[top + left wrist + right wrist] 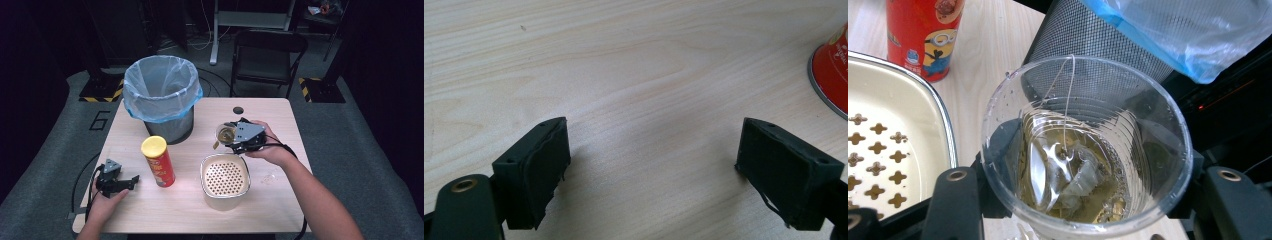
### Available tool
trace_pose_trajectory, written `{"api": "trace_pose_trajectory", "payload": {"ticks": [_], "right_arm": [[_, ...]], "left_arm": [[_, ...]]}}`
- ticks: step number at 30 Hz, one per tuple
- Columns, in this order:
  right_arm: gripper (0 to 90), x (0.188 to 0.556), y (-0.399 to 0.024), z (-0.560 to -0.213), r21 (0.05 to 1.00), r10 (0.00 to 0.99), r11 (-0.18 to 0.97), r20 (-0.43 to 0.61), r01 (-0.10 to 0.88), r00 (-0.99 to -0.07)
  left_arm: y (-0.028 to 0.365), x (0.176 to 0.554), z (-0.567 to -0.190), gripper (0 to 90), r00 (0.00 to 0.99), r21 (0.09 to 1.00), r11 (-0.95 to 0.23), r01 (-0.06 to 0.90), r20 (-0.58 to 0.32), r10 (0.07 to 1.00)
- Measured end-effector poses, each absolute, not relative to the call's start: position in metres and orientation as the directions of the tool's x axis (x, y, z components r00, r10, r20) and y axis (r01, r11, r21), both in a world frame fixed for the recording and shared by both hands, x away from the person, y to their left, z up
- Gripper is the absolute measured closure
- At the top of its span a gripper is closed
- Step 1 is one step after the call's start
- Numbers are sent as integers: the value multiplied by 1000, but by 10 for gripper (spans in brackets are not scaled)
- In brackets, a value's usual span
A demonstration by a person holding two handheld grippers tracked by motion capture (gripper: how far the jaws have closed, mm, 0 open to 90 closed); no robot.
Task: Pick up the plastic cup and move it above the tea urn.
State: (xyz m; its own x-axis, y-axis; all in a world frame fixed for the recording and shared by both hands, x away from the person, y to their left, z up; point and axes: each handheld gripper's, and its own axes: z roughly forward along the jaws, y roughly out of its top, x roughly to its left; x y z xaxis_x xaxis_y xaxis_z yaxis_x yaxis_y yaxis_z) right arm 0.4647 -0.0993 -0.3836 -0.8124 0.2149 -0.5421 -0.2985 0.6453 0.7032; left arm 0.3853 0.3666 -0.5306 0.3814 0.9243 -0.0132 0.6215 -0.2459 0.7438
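Cup of tea held over the desk, spill risk ahead.

High view: right hand-held gripper [234, 136] grasps the clear cup [226, 133] between bin [161, 95] and strainer tray [224, 176]; a tilt could slop tea onto the desk [280, 195]. Left gripper view: left hand-held gripper [651, 170] released, empty, near the can [831, 70]. Right gripper view: the teabag [1068, 172] and its string [1067, 100] may snag.

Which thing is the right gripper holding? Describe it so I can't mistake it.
Start at the mesh bin with the blue liner. To its right, above the perforated cream tray, the right gripper clamps a clear plastic cup, the only see-through item, holding tea and a teabag.
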Motion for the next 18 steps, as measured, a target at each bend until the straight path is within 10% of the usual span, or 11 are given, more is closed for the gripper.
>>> {"api": "trace_pose_trajectory", "payload": {"ticks": [18], "right_arm": [[402,438,-88,-394,528,119,733,-720,-428,-683]], "left_arm": [[367,385,-531,133,381,744,-245,621,-13,924]]}}
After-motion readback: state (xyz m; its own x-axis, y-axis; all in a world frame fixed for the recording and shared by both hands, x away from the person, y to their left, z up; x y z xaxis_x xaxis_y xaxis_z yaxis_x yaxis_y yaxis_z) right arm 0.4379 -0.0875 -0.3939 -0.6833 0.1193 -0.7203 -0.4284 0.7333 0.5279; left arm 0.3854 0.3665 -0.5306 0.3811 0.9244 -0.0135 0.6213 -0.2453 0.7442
